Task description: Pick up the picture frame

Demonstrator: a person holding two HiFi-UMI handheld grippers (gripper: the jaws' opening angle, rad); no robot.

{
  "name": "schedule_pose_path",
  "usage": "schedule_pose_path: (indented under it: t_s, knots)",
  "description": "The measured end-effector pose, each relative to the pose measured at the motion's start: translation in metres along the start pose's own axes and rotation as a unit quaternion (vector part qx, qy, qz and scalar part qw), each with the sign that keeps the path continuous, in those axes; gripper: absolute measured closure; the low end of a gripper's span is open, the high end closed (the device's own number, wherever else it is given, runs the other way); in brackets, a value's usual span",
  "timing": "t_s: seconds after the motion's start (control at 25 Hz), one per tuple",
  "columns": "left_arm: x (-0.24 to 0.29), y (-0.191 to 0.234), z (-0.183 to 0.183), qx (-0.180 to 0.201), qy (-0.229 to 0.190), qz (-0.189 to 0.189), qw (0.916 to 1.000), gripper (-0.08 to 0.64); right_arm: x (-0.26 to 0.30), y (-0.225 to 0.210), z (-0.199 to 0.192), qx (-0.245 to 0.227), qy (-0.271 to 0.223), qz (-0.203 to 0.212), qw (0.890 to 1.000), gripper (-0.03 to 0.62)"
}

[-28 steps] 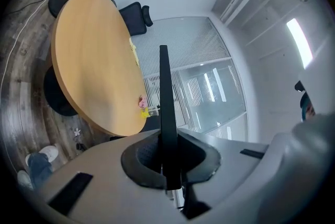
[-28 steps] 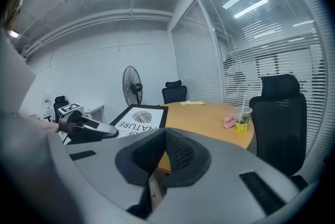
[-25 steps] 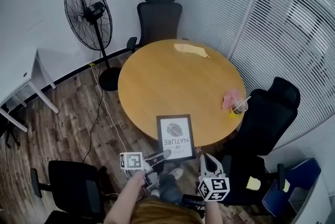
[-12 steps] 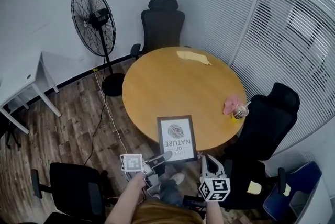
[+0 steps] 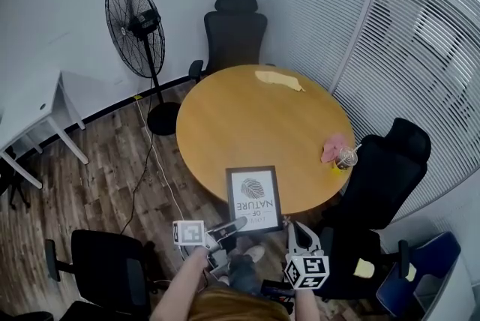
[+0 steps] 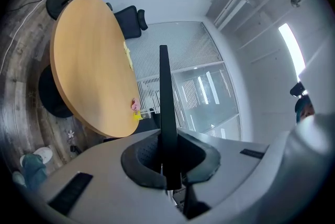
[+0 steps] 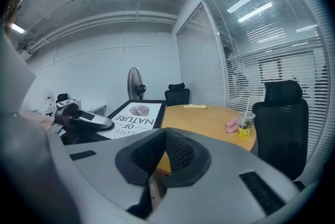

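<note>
Left tool (image 6: pixel 166 165): clamped on frame (image 6: pixel 163 87) at its near edge, so it is carried ahead of the jaws | right tool (image 7: pixel 165 139): jaws together, nothing between, frame just left of it | frame's far end is over worktop (image 5: pixel 255 117) rim, contact not discernible | printed face is shown in head and right gripper views, only a thin edge in left gripper view

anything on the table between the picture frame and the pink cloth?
Nothing. The head view shows only bare tabletop between the picture frame and the pink cloth. The cup stands beside the cloth, off that stretch.
</note>
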State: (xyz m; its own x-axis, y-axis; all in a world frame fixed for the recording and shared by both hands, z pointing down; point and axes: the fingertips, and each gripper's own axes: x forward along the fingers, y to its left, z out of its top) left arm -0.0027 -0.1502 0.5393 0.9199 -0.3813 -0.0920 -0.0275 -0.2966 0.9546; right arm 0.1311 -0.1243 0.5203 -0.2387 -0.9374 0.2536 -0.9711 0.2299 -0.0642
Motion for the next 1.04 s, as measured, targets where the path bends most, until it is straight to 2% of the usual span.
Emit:
schedule_pose_path:
  t_s: [0.12,0.24,0.4,0.52,0.64,0.8,0.84,0.92,1.04]
  knots:
    - [0.002,-0.003,0.000,-0.003,-0.001,-0.004,1.0000,0.512,0.000,-0.001,0.000,-0.002,0.002,0.000,1.000,0.578]
    - [0.007,-0.015,-0.001,-0.024,-0.006,-0.033,0.9992,0.512,-0.001,-0.001,0.003,-0.002,0.002,-0.001,1.000,0.578]
    - [0.004,-0.002,0.001,0.008,0.002,-0.006,1.0000,0.512,-0.001,-0.002,0.005,-0.001,0.003,-0.002,1.000,0.578]
    - [0.004,0.000,-0.002,-0.002,0.003,0.002,1.0000,0.512,-0.001,-0.005,0.001,0.001,0.004,-0.003,1.000,0.578]
    - [0.000,0.007,0.000,0.011,0.009,0.025,0.9996,0.512,-0.001,-0.005,0.000,0.001,0.005,-0.003,1.000,0.578]
    - [0.004,0.001,-0.002,-0.008,0.004,-0.001,1.0000,0.512,-0.002,-0.004,0.001,0.001,0.005,-0.003,1.000,0.578]
    - [0.002,0.003,-0.001,-0.003,0.006,0.007,0.9999,0.512,-0.002,-0.004,0.001,0.001,0.005,-0.003,1.000,0.578]
    - [-0.006,0.016,0.002,0.028,0.017,0.059,0.9977,0.512,-0.001,-0.004,0.001,0.001,0.006,-0.003,1.000,0.578]
    - [-0.017,0.035,0.006,0.069,0.031,0.127,0.9890,0.512,0.000,-0.004,0.001,0.001,0.006,-0.004,1.000,0.578]
